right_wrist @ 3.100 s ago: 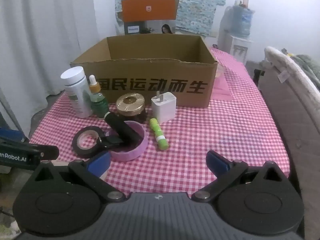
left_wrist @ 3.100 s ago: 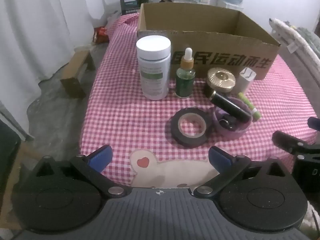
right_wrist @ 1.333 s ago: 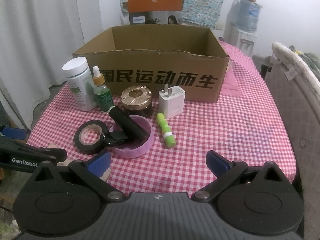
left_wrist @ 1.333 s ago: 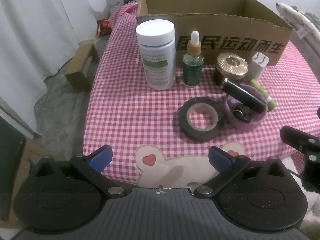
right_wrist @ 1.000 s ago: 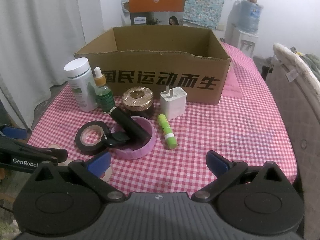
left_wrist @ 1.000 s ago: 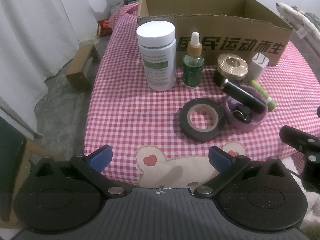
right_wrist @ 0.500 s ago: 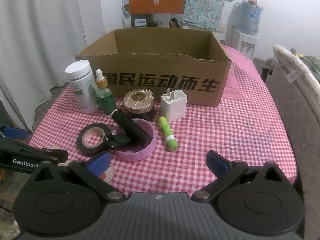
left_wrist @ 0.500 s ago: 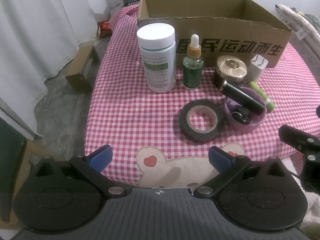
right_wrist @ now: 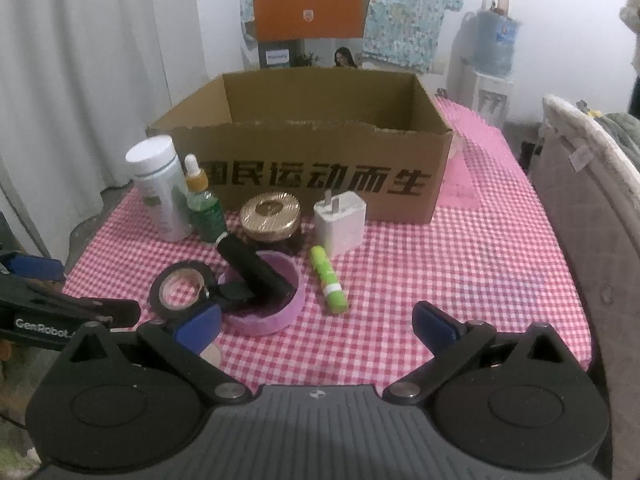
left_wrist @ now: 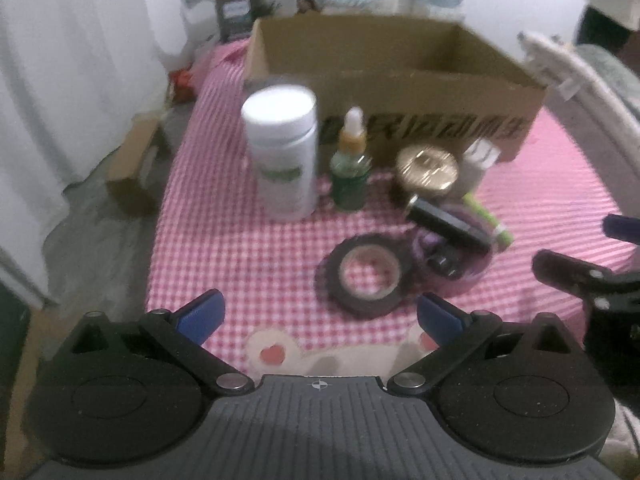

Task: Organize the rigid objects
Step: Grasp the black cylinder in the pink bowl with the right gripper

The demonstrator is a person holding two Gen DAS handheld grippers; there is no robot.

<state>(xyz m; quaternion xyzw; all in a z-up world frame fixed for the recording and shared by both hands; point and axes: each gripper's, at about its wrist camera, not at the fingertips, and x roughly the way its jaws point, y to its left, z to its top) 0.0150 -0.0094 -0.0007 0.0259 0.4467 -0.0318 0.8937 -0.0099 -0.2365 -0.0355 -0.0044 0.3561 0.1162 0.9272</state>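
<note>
On the pink checked cloth stand a white bottle point(left_wrist: 282, 148), a green dropper bottle point(left_wrist: 350, 174), a gold-lidded jar point(left_wrist: 427, 168) and a white charger point(right_wrist: 341, 226), all in front of an open cardboard box point(right_wrist: 308, 176). Nearer lie a black tape roll point(left_wrist: 368, 274), a purple ring dish point(right_wrist: 276, 312) with a black cylinder point(right_wrist: 256, 266) across it, and a green tube point(right_wrist: 329, 280). My left gripper point(left_wrist: 320, 316) is open and empty near the cloth's front edge. My right gripper point(right_wrist: 316, 320) is open and empty too, just short of the dish and tube.
A padded chair back point(right_wrist: 592, 184) borders the table on the right. White curtains point(right_wrist: 100, 60) hang at the left. Behind the box are an orange-topped carton point(right_wrist: 310, 16) and a water dispenser point(right_wrist: 490, 68). A small cardboard box point(left_wrist: 134, 172) lies on the floor at left.
Both grippers have tilted up and edged slightly toward the objects; the left wrist view is now motion-blurred. No object has moved and both stay open.
</note>
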